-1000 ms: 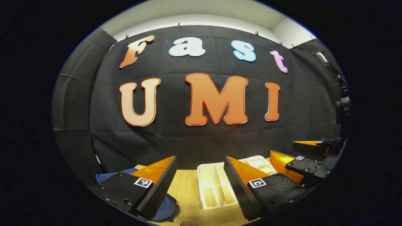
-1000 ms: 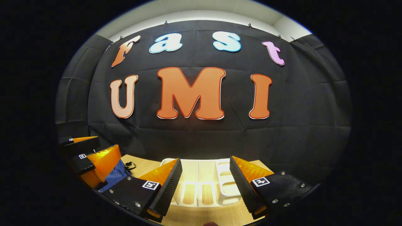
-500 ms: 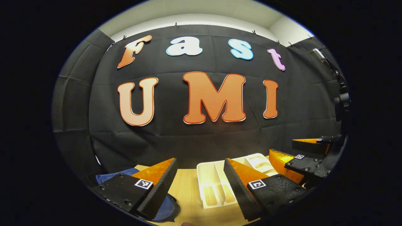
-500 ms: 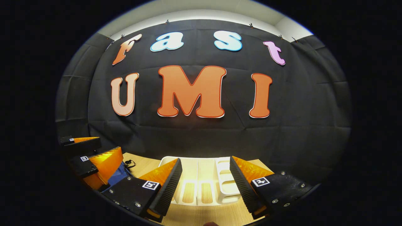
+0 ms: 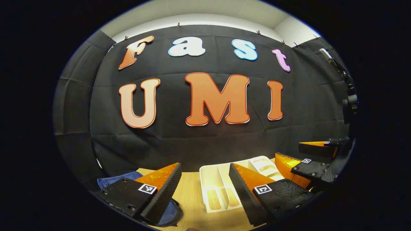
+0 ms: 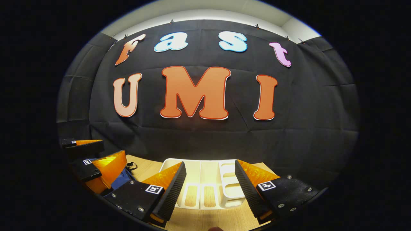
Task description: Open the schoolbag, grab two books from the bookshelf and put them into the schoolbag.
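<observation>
My left gripper (image 5: 204, 166) hangs open above the wooden table (image 5: 191, 192) with nothing between its fingers. A blue schoolbag (image 5: 114, 180) lies under its left finger. A white bookshelf rack (image 5: 215, 179) lies ahead and to the right, its compartments showing bare white walls and wood through the floor slots. My right gripper (image 6: 210, 163) is open too, directly over the same rack (image 6: 208, 171). In the right gripper view the left gripper (image 6: 112, 147) shows at far left above the blue bag (image 6: 120, 179). In the left gripper view the right gripper (image 5: 289, 150) shows at far right.
The black cloth wall stands close behind the table's far edge. A small black cord or zip pull (image 6: 131, 166) lies on the wood between bag and rack. A dark stand with a clamp (image 5: 350, 102) rises at the right of the left gripper view.
Only a small drift: the left gripper has turned slightly to the right, and the right gripper has tipped a little so more of the rack shows. Both stay open and empty.
</observation>
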`<state>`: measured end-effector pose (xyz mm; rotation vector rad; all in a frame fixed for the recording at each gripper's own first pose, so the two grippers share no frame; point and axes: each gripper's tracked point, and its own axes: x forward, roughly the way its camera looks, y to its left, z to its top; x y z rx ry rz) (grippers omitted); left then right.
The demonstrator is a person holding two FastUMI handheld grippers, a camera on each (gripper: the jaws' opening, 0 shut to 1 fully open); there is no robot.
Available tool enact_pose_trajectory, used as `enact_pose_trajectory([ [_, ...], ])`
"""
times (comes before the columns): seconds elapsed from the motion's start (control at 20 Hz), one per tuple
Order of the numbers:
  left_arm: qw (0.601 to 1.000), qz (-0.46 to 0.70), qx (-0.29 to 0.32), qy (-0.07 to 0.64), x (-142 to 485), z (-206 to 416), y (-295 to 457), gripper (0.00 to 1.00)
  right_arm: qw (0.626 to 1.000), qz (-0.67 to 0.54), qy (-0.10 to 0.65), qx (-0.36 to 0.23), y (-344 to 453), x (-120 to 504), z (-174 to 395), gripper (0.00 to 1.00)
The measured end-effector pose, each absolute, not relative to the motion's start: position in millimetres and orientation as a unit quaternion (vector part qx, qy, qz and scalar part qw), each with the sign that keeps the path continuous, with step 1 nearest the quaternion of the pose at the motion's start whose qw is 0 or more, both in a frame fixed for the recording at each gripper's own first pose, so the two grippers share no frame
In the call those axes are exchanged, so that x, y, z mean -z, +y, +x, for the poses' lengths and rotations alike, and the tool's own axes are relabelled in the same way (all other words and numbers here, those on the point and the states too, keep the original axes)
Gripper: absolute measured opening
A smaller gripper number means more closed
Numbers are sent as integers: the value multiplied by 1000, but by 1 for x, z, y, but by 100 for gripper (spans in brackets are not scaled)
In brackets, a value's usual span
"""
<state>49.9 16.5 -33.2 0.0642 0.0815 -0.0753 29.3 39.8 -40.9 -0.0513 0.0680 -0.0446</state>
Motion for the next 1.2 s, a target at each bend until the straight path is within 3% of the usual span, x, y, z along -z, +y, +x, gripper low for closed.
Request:
enact_pose_trajectory([
  [1.2,999,36,23,34,29,56,30,94,999,-34,33,23,44,42,42,91],
])
